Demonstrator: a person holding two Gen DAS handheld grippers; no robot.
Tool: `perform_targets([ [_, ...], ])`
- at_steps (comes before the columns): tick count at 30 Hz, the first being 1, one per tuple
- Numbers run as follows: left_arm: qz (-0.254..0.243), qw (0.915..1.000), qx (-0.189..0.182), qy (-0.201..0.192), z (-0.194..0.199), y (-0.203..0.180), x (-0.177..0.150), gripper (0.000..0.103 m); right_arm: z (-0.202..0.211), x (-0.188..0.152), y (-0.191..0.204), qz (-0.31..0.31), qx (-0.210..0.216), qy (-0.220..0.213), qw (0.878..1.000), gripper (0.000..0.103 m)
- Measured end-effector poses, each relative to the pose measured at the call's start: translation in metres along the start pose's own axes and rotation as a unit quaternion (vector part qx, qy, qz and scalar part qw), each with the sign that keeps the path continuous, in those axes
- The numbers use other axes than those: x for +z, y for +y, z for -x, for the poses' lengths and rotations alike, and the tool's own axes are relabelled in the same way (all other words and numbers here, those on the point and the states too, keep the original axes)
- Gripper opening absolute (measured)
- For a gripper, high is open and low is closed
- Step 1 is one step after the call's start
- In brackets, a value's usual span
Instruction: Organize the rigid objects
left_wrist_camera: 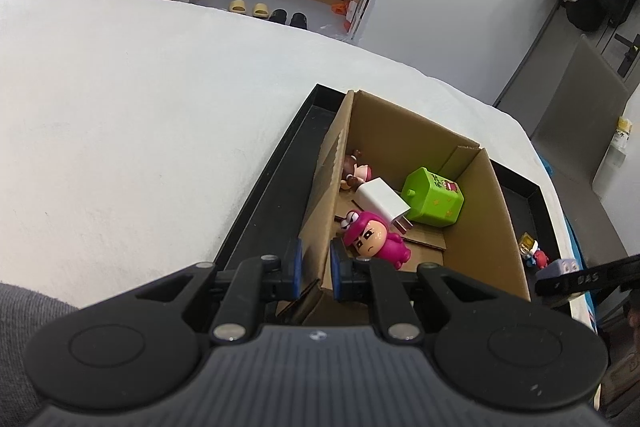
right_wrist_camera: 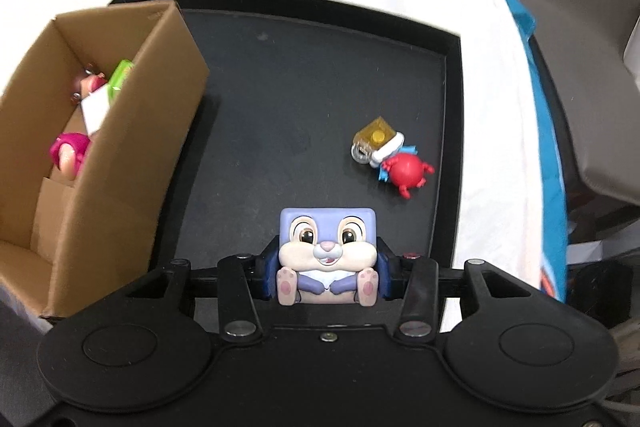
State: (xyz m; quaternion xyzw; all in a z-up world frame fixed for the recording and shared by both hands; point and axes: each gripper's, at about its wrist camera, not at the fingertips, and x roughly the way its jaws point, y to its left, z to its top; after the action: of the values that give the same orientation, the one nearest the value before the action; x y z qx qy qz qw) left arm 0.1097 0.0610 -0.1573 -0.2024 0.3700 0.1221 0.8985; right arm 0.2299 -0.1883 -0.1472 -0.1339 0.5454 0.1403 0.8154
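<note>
An open cardboard box [left_wrist_camera: 404, 131] stands in a black tray [left_wrist_camera: 272, 187] on a white-covered table. Inside lie a pink figure [left_wrist_camera: 376, 239], a white charger [left_wrist_camera: 384, 205], a green cube toy [left_wrist_camera: 434, 197] and a small brown-pink figure [left_wrist_camera: 356, 171]. My left gripper [left_wrist_camera: 316, 269] is shut on the box's near wall. My right gripper [right_wrist_camera: 328, 275] is shut on a purple bunny cube toy [right_wrist_camera: 328, 251], held above the tray [right_wrist_camera: 280, 75]. A red and yellow figure [right_wrist_camera: 390, 153] lies on the tray floor to the right. The box [right_wrist_camera: 120, 147] is to the left.
The white table cover [left_wrist_camera: 120, 127] spreads left of the tray. A blue cloth [right_wrist_camera: 544, 147] and a grey chair [right_wrist_camera: 580, 47] are beyond the table's right edge. The right gripper's toy also shows at the left wrist view's right edge [left_wrist_camera: 564, 267].
</note>
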Motion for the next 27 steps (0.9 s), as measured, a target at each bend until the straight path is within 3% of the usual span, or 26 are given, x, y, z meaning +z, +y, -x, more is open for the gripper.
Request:
perform_targets([
  [16, 0.0, 1.0, 0.0, 0.004, -0.003, -0.001, 0.001, 0.013, 0.072, 0.039, 0.036, 0.069, -0.004, -0.082, 0.994, 0.044],
  [27, 0.01, 0.9999, -0.007, 0.009, -0.006, 0.004, 0.001, 0.013, 0.086, 0.044, 0.083, 0.118, 0.012, -0.099, 0.988, 0.044],
])
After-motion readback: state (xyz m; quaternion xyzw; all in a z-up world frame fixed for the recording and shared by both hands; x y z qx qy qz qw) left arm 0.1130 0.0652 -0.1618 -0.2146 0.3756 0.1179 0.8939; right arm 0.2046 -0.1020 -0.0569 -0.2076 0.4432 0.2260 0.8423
